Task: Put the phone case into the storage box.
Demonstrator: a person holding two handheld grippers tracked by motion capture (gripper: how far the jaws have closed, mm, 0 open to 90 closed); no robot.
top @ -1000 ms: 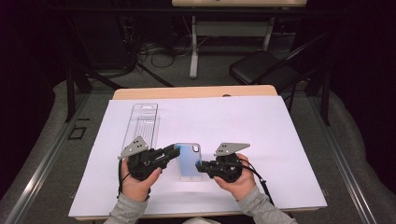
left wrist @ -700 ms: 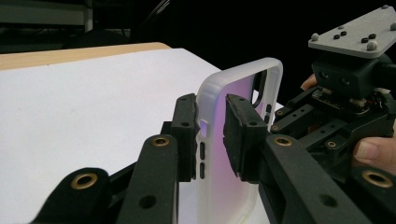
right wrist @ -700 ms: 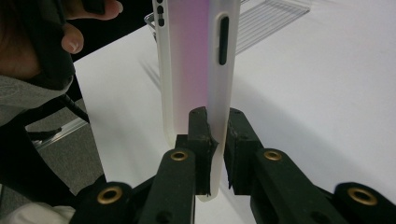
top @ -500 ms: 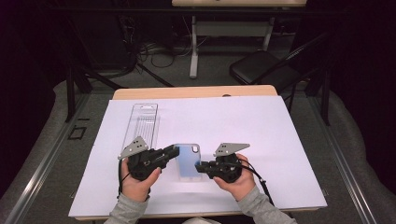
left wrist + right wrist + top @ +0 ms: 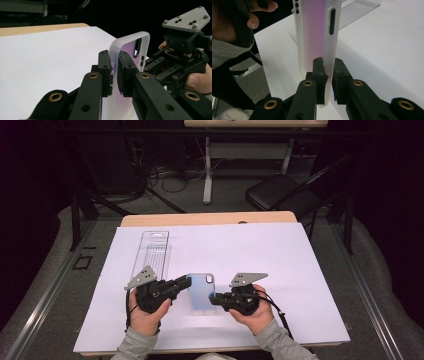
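Note:
A translucent phone case (image 5: 201, 292) with a bluish-purple tint is held between both grippers, low over the white sheet (image 5: 260, 250). My left gripper (image 5: 186, 282) grips its left side wall; in the left gripper view the jaws (image 5: 113, 62) have just been closing and now pinch the case's rim (image 5: 130, 50). My right gripper (image 5: 214, 298) is shut on the opposite side wall near a corner, with the wall of the case (image 5: 315, 30) clamped between its jaws (image 5: 327, 67). The right gripper (image 5: 182, 57) also shows in the left gripper view, behind the case.
A clear plastic blister package (image 5: 152, 251) lies on the sheet beyond my left hand. The wooden table edge (image 5: 210, 218) runs along the far side. A black chair (image 5: 280, 195) and desk legs stand on the floor behind.
The left gripper's jaws have drawn slightly tighter on the case's left edge. Both hands and the case stay where they were.

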